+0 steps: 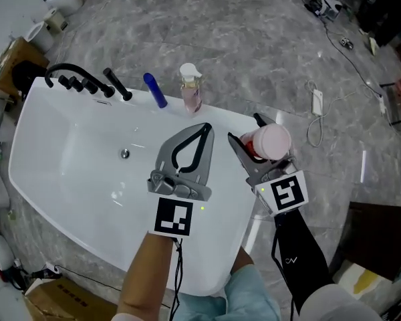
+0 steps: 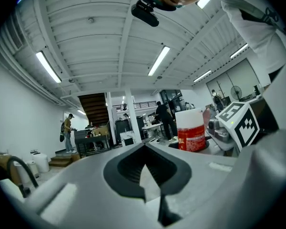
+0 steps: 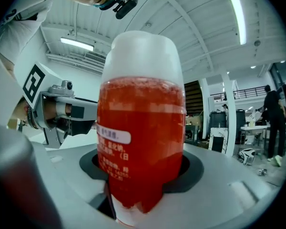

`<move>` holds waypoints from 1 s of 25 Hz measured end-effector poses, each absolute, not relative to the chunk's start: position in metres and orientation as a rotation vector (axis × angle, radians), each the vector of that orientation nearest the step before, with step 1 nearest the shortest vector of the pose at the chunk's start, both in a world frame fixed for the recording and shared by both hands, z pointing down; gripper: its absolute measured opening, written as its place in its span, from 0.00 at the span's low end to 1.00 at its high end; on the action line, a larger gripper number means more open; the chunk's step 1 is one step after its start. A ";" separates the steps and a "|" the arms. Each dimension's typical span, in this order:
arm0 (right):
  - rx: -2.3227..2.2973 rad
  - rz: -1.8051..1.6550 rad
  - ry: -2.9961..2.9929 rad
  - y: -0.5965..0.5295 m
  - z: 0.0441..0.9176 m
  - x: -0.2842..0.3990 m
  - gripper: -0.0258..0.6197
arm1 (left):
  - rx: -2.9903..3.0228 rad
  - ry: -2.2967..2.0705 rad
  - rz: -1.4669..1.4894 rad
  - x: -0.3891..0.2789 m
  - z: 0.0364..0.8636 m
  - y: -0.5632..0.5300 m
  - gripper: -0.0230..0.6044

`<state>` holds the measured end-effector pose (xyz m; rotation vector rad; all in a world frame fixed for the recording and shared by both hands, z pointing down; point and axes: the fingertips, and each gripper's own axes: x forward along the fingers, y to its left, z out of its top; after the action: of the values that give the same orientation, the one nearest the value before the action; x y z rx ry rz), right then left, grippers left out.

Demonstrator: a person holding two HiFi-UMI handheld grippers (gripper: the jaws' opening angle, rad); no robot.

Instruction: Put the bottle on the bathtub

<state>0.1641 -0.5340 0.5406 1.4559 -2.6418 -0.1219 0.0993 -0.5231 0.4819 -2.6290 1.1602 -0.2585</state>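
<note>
The right tongs clamp the red bottle, hiding its base.

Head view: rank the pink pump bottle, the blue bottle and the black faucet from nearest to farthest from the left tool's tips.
1. Pink pump bottle, standing on the tub rim just beyond the left tool.
2. Blue bottle, on the same rim, further to the left.
3. Black faucet, at the rim's far-left end.
</note>
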 end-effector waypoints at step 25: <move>1.376 0.008 -2.708 -0.652 0.675 0.157 0.51 | -2.739 1.461 -0.272 0.075 0.607 -0.595 0.04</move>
<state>0.1574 -0.6519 0.6754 1.3757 -2.7077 0.0076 0.0751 -0.5946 0.6073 -2.7388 1.4611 -0.2723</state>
